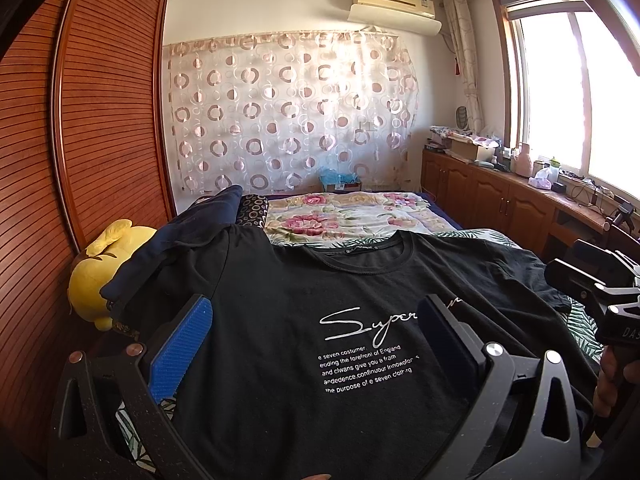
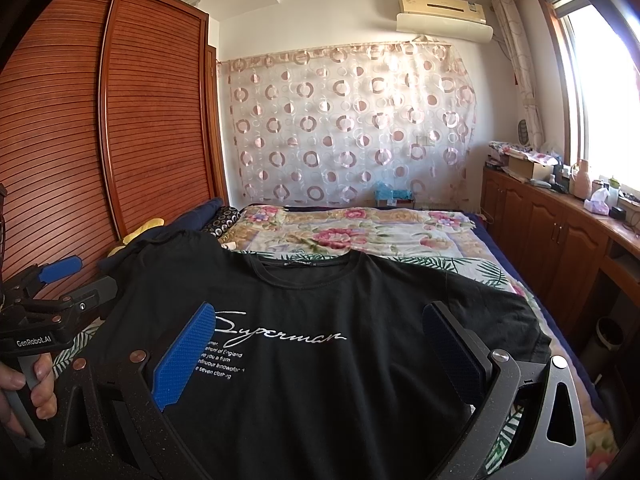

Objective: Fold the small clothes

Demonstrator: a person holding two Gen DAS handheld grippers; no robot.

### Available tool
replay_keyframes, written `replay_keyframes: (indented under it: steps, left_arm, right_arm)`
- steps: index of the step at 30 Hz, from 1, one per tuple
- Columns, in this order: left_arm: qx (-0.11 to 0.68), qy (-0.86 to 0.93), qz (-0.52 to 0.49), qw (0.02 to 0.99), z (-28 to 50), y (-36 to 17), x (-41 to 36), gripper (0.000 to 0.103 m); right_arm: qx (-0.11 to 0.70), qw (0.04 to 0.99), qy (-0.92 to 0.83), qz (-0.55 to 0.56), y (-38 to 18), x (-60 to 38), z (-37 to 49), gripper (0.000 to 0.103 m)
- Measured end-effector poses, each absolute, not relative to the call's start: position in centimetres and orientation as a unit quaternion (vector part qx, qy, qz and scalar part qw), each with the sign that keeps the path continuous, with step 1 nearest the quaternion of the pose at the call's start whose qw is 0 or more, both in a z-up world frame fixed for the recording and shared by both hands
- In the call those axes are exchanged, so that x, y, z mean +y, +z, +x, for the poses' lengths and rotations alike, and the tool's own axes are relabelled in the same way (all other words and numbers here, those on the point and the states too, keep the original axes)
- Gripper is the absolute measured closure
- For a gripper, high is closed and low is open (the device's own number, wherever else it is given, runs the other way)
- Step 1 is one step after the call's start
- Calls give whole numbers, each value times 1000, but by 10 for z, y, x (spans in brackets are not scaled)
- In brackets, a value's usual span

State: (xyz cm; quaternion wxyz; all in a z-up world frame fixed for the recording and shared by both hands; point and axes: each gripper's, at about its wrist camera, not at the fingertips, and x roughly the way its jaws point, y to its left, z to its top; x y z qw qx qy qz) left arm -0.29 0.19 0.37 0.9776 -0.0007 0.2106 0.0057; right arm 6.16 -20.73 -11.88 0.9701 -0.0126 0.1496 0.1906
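A black T-shirt (image 1: 304, 288) with white "Superman" lettering lies spread flat, front up, on the bed, collar away from me; it also shows in the right wrist view (image 2: 328, 304). My left gripper (image 1: 316, 312) is open above the shirt's lower left part, its blue pads (image 1: 180, 352) wide apart and empty. My right gripper (image 2: 320, 320) is open above the shirt's lower middle, empty. Each gripper shows at the edge of the other's view: the right one at the far right (image 1: 592, 288), the left one at the far left (image 2: 60, 270).
A dark blue garment (image 1: 188, 232) and a yellow plush toy (image 1: 94, 272) lie at the bed's left edge beside the wooden wardrobe (image 1: 80, 140). A floral quilt (image 1: 340, 216) covers the far bed. A cluttered wooden cabinet (image 1: 500, 192) runs under the window at right.
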Motion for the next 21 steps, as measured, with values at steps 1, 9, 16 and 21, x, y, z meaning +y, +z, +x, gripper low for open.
replay_keyframes:
  steps: [1,9,16,21]
  left_arm:
    - [210,5,-1,978,-3,4,2,0]
    - [211,5,0,978,-3,3,2,0]
    - [212,6,-1,977,-3,4,3,0]
    - [221,6,-3,975,-3,5,4,0]
  right_arm:
    - [150,970,191,-13,-119,-207,62,0]
    - [150,970,190,-13,-119,-207,62,0]
    - [152,970,191,-13,-120,-207,62,0]
    - [160,967,200,-13,-122,-206,65,0]
